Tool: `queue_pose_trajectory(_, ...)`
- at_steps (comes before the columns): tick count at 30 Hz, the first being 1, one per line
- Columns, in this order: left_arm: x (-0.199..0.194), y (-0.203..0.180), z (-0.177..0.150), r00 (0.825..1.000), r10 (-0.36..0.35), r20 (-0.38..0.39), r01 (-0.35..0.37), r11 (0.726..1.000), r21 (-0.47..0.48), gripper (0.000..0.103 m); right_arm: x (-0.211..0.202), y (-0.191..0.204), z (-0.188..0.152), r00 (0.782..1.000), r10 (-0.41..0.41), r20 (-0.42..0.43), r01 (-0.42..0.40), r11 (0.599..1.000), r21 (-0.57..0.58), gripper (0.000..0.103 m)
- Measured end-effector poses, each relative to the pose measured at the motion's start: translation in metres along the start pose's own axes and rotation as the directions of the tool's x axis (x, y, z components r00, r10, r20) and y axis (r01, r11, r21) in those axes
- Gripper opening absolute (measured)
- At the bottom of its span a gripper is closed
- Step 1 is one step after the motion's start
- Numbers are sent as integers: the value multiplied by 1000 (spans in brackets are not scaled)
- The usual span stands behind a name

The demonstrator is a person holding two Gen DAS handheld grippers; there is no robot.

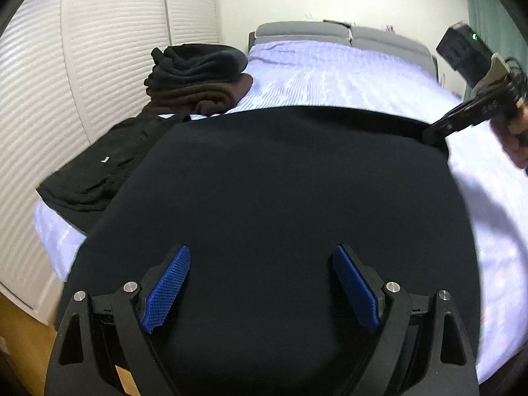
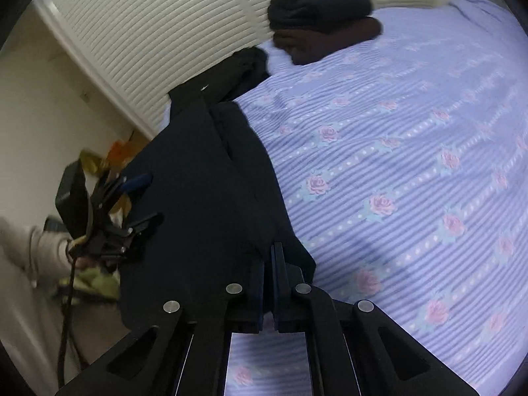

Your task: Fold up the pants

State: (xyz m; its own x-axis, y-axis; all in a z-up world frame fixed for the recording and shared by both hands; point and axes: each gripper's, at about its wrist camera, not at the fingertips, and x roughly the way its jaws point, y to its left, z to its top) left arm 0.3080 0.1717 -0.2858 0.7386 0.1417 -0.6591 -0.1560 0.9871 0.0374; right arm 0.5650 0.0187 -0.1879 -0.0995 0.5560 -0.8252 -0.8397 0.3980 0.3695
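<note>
On the bed point(image 1: 363, 76), dark pants point(image 1: 280, 198) lie spread flat. Left gripper point(image 1: 260, 283) hovers above them, jaws spread wide. Right gripper point(image 2: 272, 264) has its jaws pinching the pants' edge.

We seem to be in a home bedroom: a bed point(image 1: 330, 76) with floral bedspread point(image 2: 412, 165), louvered closet doors point(image 1: 109, 49).

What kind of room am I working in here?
Most likely a bedroom: a bed with a floral sheet and grey headboard, louvered closet doors alongside, and a pile of clothes beside the pants.
</note>
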Motion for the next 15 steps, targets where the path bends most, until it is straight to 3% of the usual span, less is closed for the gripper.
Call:
queue_pose_trajectory(4,-4,-5,13,998,-54,-8,53,990,-128,89,-25,14,9,996,-86,16,87,993,-86,4)
queue_pose_trajectory(7,-2,-20,21,997,-77,7,78,989,-122,89,-39,14,7,998,-67,13,68,992,-104,3)
queue_pose_trajectory(11,7,-44,27,996,-88,11,88,992,-85,89,-41,-11,2,1000,5,7,-5,999,-39,3)
queue_pose_trajectory(15,12,-53,28,994,-105,-24,102,990,-99,89,-16,-29,-11,997,-68,-48,67,998,-13,4)
